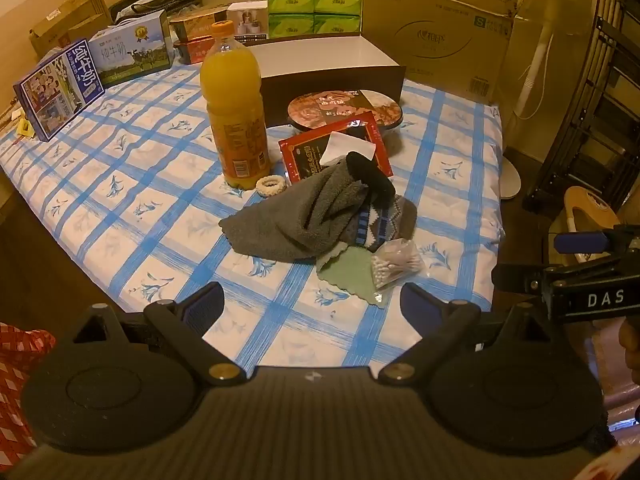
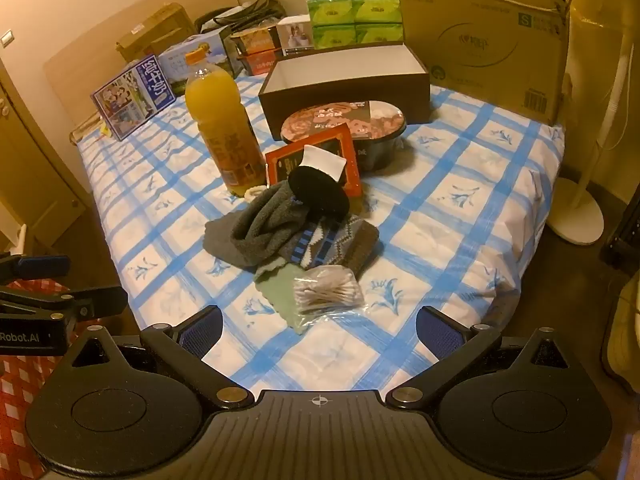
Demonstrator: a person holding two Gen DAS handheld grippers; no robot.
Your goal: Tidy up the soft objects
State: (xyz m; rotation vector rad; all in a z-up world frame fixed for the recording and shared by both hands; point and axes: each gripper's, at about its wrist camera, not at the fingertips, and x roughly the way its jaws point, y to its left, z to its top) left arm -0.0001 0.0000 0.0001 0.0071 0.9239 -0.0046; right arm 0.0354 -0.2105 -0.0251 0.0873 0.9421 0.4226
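Observation:
A pile of soft things lies mid-table: a grey fleece cloth [image 1: 296,216] [image 2: 260,228], a black sock [image 1: 370,176] [image 2: 318,192] on top, a patterned knit sock [image 1: 380,224] [image 2: 332,240] and a green cloth [image 1: 352,274] [image 2: 280,292] under a bag of cotton swabs [image 1: 396,266] [image 2: 326,290]. A cream hair scrunchie [image 1: 271,186] sits by the juice bottle. My left gripper [image 1: 312,306] hangs open above the near table edge, short of the pile. My right gripper [image 2: 318,330] is open too, just before the swab bag. Neither holds anything.
An orange juice bottle [image 1: 234,108] [image 2: 222,120], a red packet [image 1: 334,150], a bowl of instant noodles [image 1: 346,110] and an open dark box [image 2: 344,84] stand behind the pile. Milk cartons, tissue packs and a cardboard carton [image 1: 436,24] line the back. A fan stand [image 2: 576,208] is right.

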